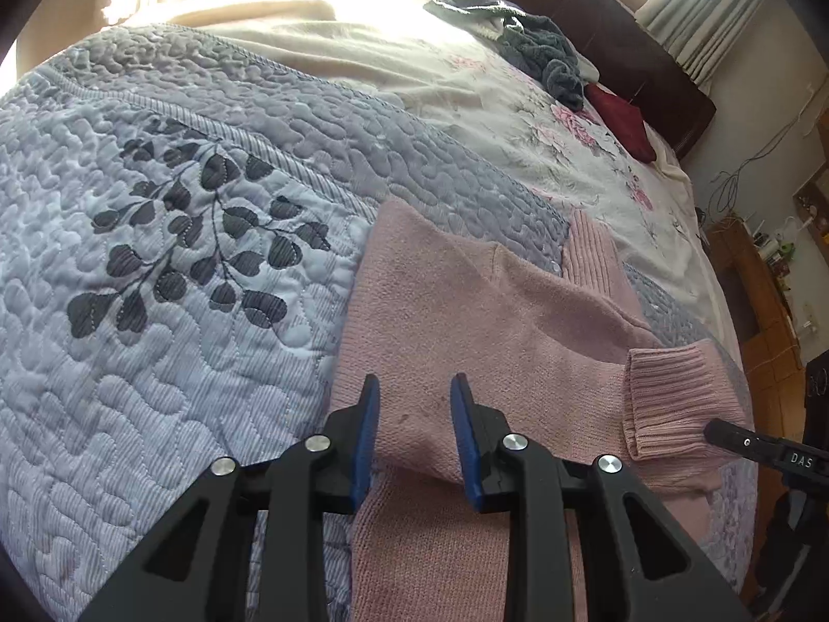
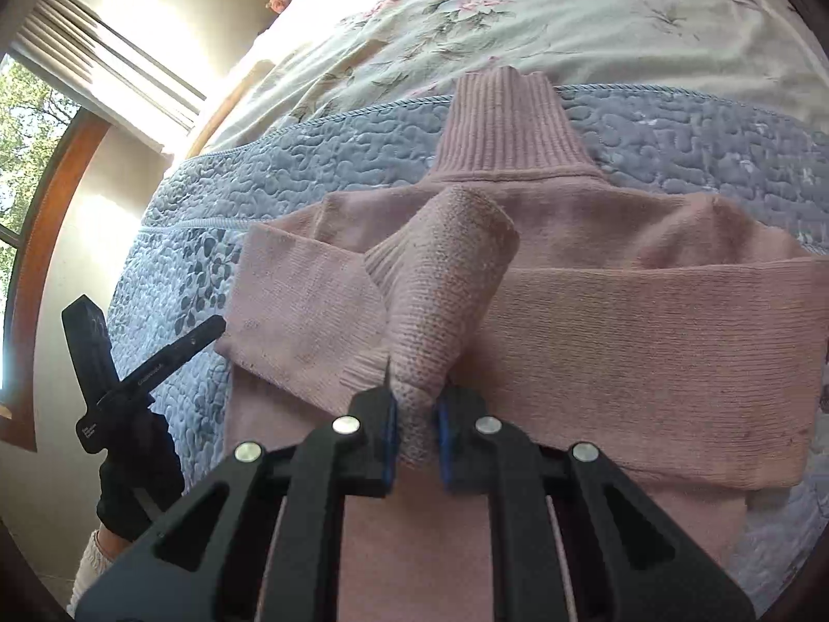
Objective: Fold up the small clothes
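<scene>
A pink knit sweater (image 1: 492, 311) lies flat on the bed, its ribbed turtleneck collar (image 2: 508, 124) pointing away from me. Both sleeves are folded across the body. My right gripper (image 2: 414, 409) is shut on the cuff end of one sleeve (image 2: 445, 285), lifting it off the sweater's middle. That ribbed cuff (image 1: 668, 399) also shows in the left wrist view, with one right finger (image 1: 735, 438) beside it. My left gripper (image 1: 414, 394) is open just above the sweater's left part and holds nothing. It also shows in the right wrist view, where the left gripper (image 2: 153, 311) is held by a black-gloved hand (image 2: 134, 487).
The sweater rests on a blue-grey quilt (image 1: 181, 238) with a dark leaf pattern. Beyond it lies a floral sheet (image 1: 544, 119) with a heap of grey clothes (image 1: 539, 46) and a dark red item (image 1: 622, 119) near the headboard (image 1: 647, 52). Wooden furniture (image 1: 761, 311) stands beside the bed.
</scene>
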